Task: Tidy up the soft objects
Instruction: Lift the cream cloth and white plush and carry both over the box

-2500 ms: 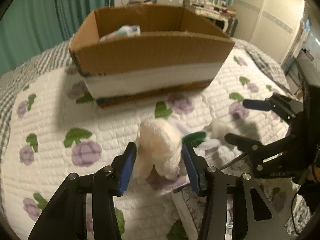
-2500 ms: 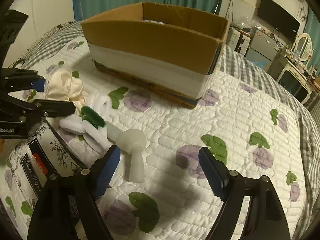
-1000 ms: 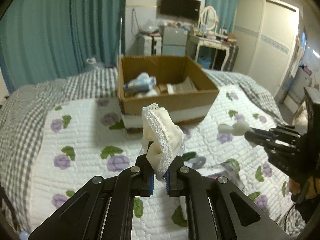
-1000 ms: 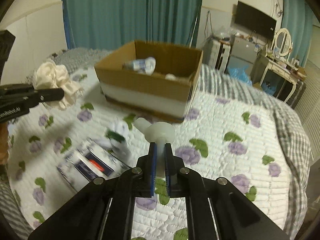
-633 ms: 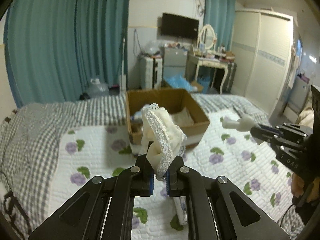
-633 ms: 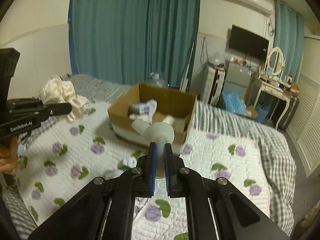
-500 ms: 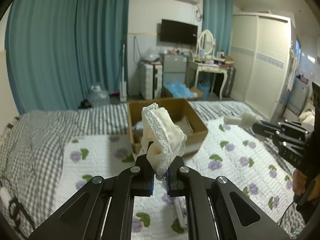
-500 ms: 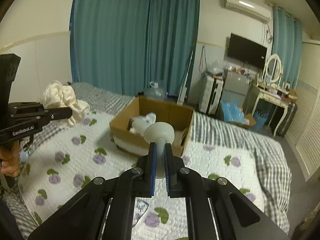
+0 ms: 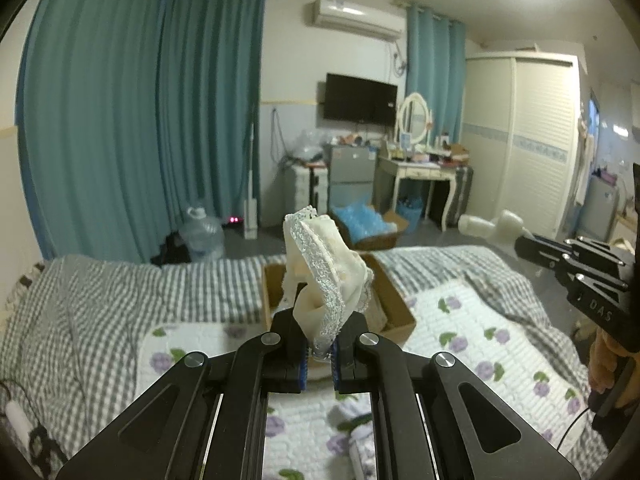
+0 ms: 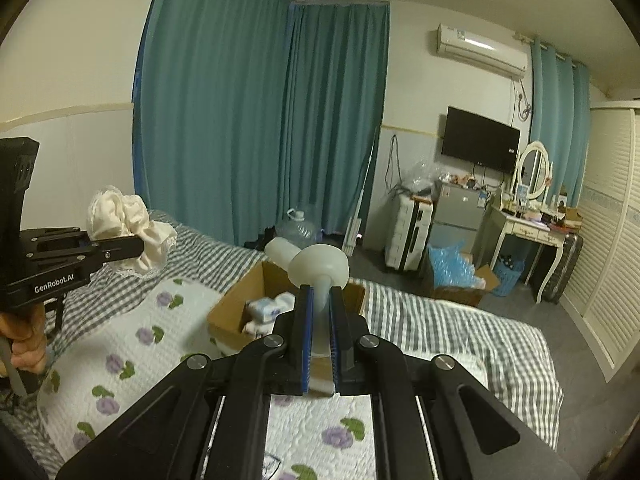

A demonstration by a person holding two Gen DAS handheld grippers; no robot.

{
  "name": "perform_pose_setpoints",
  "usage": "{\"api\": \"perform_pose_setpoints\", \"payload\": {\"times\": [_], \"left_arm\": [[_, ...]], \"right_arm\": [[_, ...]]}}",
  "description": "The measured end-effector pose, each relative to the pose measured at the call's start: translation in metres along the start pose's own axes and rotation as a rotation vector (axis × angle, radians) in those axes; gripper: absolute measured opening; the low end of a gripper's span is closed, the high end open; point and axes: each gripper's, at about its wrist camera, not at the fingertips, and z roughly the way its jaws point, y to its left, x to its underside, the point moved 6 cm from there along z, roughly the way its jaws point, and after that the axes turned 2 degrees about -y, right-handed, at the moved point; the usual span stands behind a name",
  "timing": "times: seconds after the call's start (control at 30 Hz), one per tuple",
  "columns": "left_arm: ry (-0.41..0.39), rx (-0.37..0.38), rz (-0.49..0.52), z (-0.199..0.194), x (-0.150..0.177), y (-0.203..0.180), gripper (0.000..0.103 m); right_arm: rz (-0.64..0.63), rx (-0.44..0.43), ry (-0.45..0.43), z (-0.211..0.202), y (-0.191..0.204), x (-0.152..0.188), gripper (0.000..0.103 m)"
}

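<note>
My left gripper (image 9: 319, 354) is shut on a cream lace-trimmed cloth (image 9: 326, 276) and holds it high above the bed. The cloth also shows in the right wrist view (image 10: 128, 232), with the left gripper (image 10: 136, 246) at the left. My right gripper (image 10: 319, 344) is shut on the stem of a white mushroom-shaped soft toy (image 10: 318, 266), also held high. The toy (image 9: 492, 226) and the right gripper (image 9: 520, 245) show at the right of the left wrist view. An open cardboard box (image 10: 240, 304) with packets inside stands on the bed far below; in the left wrist view the box (image 9: 394, 308) is partly hidden behind the cloth.
A white quilt with purple flowers (image 10: 132, 364) covers the grey checked bed (image 9: 100, 308). Small soft white items (image 9: 356, 416) lie on the quilt near my left fingers. Teal curtains (image 10: 260, 120), a water jug (image 9: 204, 232), a fridge, a dressing table (image 9: 420, 168) and a wardrobe stand beyond.
Both grippers closed on their objects, the cloth and the mushroom toy, then rose well above the bed. Over the last half second they lifted further, so the box looks smaller.
</note>
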Motion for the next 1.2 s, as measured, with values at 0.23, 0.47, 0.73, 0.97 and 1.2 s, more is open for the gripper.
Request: {"api": "perform_pose_setpoints", "payload": {"times": [0.23,0.47,0.73,0.97,1.2], "left_arm": [[-0.023,0.001,0.009,0.017,-0.016,0.003,0.007],[-0.039,-0.014,0.023,0.044,-0.029,0.006,0.007],[-0.026,-0.034,0.022,0.091,-0.03,0.019,0.007],[0.033,-0.06,0.031,0.14,-0.013,0.026,0.007],[0.154,-0.071,0.01,0.193,0.023,0.032,0.007]], "right_arm": [[0.006,0.023,-0.056,0.021,-0.012,-0.018,0.007],[0.025,0.03,-0.08,0.059,-0.02,-0.026,0.007],[0.014,0.023,-0.053,0.12,-0.023,-0.021,0.007],[0.004,-0.001,0.018,0.173,-0.021,0.003,0.007],[-0.011,-0.029,0.132,0.219,-0.012,0.046,0.007]]}}
